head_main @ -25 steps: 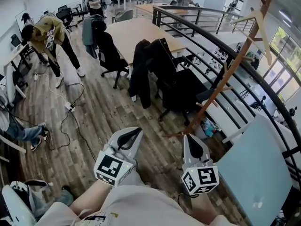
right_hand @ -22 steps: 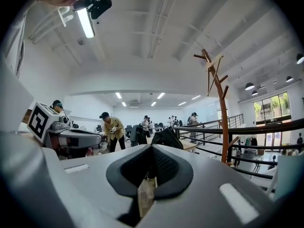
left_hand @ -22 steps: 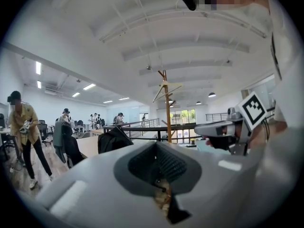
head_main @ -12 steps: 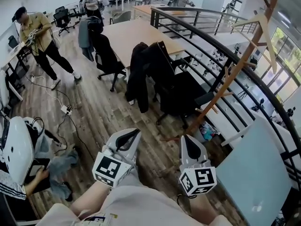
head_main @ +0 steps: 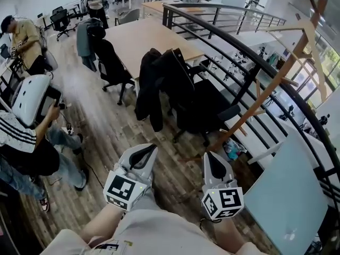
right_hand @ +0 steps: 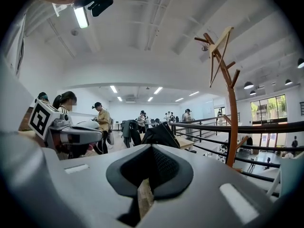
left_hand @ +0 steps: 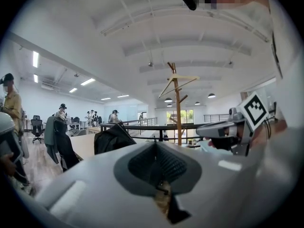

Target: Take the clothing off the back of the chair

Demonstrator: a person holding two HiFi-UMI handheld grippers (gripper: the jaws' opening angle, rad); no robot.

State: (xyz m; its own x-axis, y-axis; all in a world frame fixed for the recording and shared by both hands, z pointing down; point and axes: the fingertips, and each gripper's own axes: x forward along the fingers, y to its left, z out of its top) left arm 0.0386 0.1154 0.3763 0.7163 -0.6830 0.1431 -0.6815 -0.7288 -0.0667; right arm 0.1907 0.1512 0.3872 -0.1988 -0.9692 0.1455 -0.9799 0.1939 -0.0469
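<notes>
A black jacket (head_main: pixel 147 86) hangs over the back of a black office chair (head_main: pixel 199 108) in the middle of the head view, beside a wooden table (head_main: pixel 151 39). My left gripper (head_main: pixel 151 147) and right gripper (head_main: pixel 210 156) are held side by side low in that view, both pointing toward the chair and still well short of it. Both are shut with nothing in them. The jacket (left_hand: pixel 111 137) shows far ahead of the left gripper (left_hand: pixel 155 145) in the left gripper view. In the right gripper view the jacket (right_hand: pixel 160 134) also lies beyond the right gripper (right_hand: pixel 151 148).
A second chair carrying a grey-blue garment (head_main: pixel 85 36) stands farther back on the left. A wooden coat stand (head_main: pixel 268 86) and a black railing (head_main: pixel 239 49) run along the right. A pale table (head_main: pixel 289 193) is at the near right. People (head_main: pixel 24 137) stand close on the left.
The view has advanced toward the jacketed chair, which now sits a little lower left. A person in a striped top has come in close at the left. Both grippers stay shut.
</notes>
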